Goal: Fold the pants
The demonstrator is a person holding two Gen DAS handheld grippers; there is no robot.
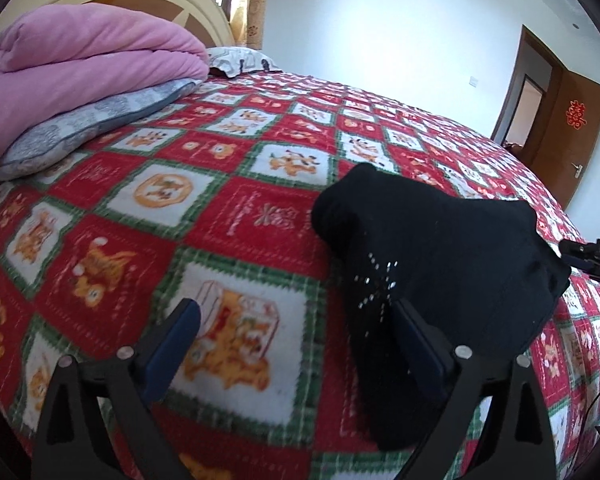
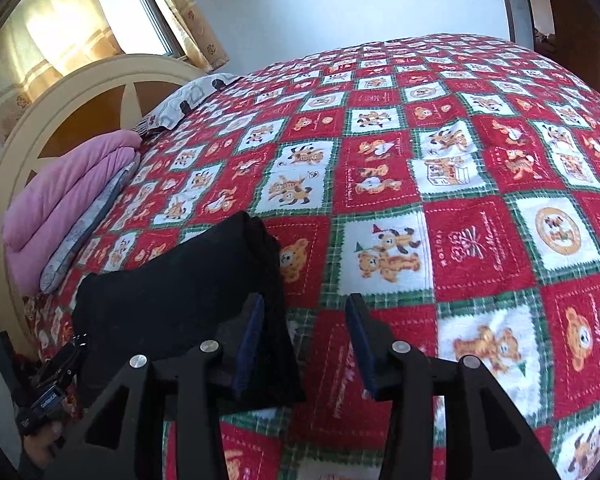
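The black pants point(image 1: 440, 248) lie as a thick folded bundle on the red, white and green checked blanket point(image 1: 236, 208). My left gripper point(image 1: 296, 320) is open wide. Its right finger point(image 1: 410, 332) is at the bundle's near left edge, and the left finger point(image 1: 182, 328) hovers over bare blanket. From the right wrist view the pants point(image 2: 172, 280) sit at the lower left. My right gripper point(image 2: 306, 316) is open. Its left finger point(image 2: 252, 328) is over the bundle's right edge, and the right finger point(image 2: 360, 332) is over the blanket. Neither pair of pads presses on the cloth.
A folded pink quilt point(image 1: 80, 64) rests on a grey pillow point(image 1: 100, 120) by the cream headboard point(image 2: 80, 96). A patterned pillow point(image 2: 188, 100) lies further back. A wooden door point(image 1: 564, 128) stands at the far right, a curtained window point(image 2: 116, 8) behind the headboard.
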